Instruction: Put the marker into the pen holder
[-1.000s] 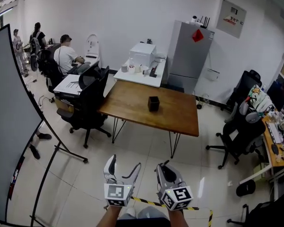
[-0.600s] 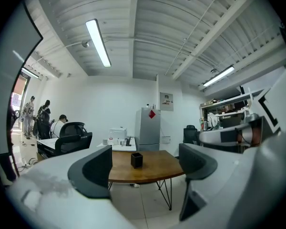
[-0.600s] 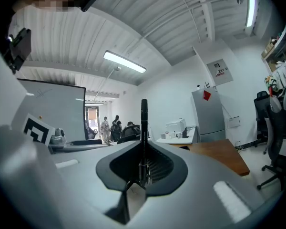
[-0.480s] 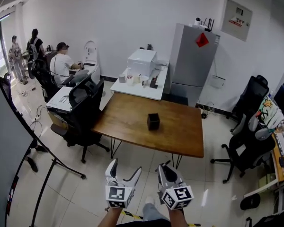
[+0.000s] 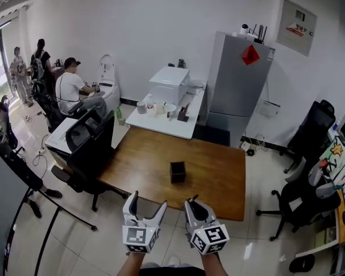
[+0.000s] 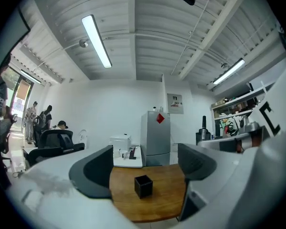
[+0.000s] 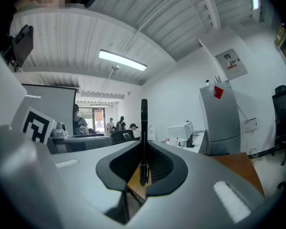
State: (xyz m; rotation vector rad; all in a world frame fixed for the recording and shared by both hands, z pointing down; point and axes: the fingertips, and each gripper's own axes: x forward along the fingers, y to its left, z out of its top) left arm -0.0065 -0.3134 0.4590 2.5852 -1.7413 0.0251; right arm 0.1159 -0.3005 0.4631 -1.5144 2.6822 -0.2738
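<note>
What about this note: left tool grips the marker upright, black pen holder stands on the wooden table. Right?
No: the right tool grips the marker upright, per the right gripper view. The pen holder does stand on the wooden table.

Head view: taken from high up, faced forward and steeply down. The left gripper (image 5: 148, 203) and right gripper (image 5: 194, 202) are caught close at the bottom edge, the wooden table (image 5: 218, 177) farther off beyond them.

Left gripper view: aimed level along its own jaws, with the table and black pen holder (image 5: 177, 172) framed between them at a distance.

Right gripper view: aimed level, with the marker (image 7: 143, 142) very near the lens.

Shared by all three: the table and the grey fridge (image 5: 240, 76).
</note>
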